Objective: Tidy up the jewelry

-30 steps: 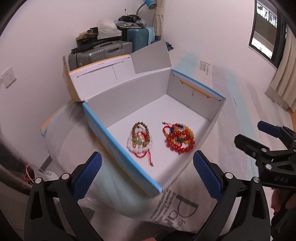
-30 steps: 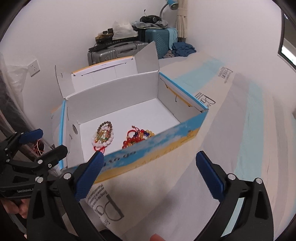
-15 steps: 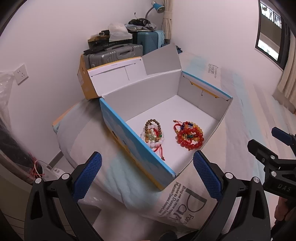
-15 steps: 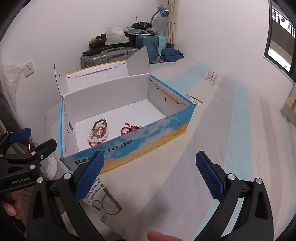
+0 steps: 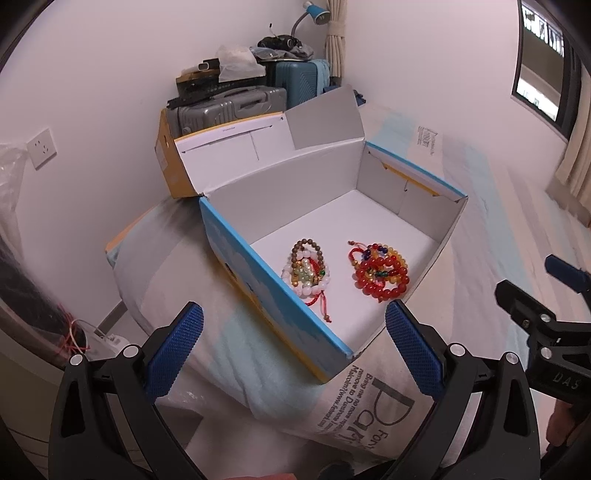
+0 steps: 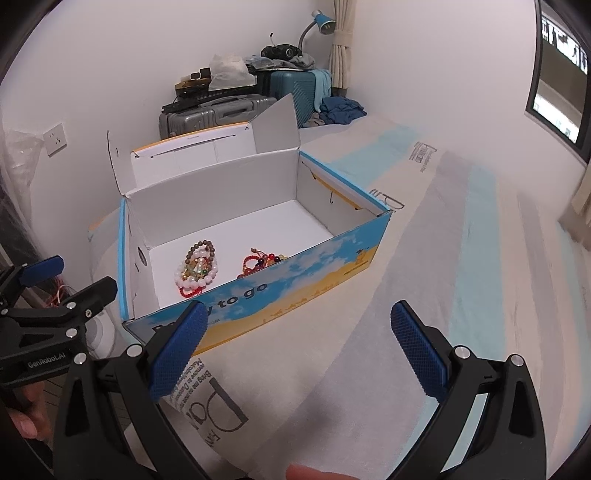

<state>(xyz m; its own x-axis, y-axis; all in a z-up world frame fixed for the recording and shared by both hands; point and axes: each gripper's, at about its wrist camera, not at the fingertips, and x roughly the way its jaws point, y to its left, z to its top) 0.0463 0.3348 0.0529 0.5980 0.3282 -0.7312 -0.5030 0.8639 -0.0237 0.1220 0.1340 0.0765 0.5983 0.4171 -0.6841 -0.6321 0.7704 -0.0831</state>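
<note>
An open cardboard box (image 5: 373,181) with blue and yellow sides stands on the bed; it also shows in the right wrist view (image 6: 314,273). Inside lie two piles of bead bracelets: a white, brown and green pile (image 5: 304,271) on the left, also in the right wrist view (image 6: 197,269), and a red and orange pile (image 5: 380,271) on the right, partly hidden behind the box wall in the right wrist view (image 6: 260,260). My left gripper (image 5: 293,350) is open and empty, short of the box's near corner. My right gripper (image 6: 295,350) is open and empty, in front of the box's long side.
The bed cover (image 6: 461,295) stretches to the right of the box. Suitcases (image 5: 229,105) with clutter and a blue lamp (image 6: 325,20) stand against the far wall. A wall socket (image 5: 41,147) is at left, a window (image 5: 543,55) at right. The bed edge drops off at left.
Both grippers have pulled back and risen from the box, so it looks smaller and farther. The bracelets have not moved. Both grippers stay open.
</note>
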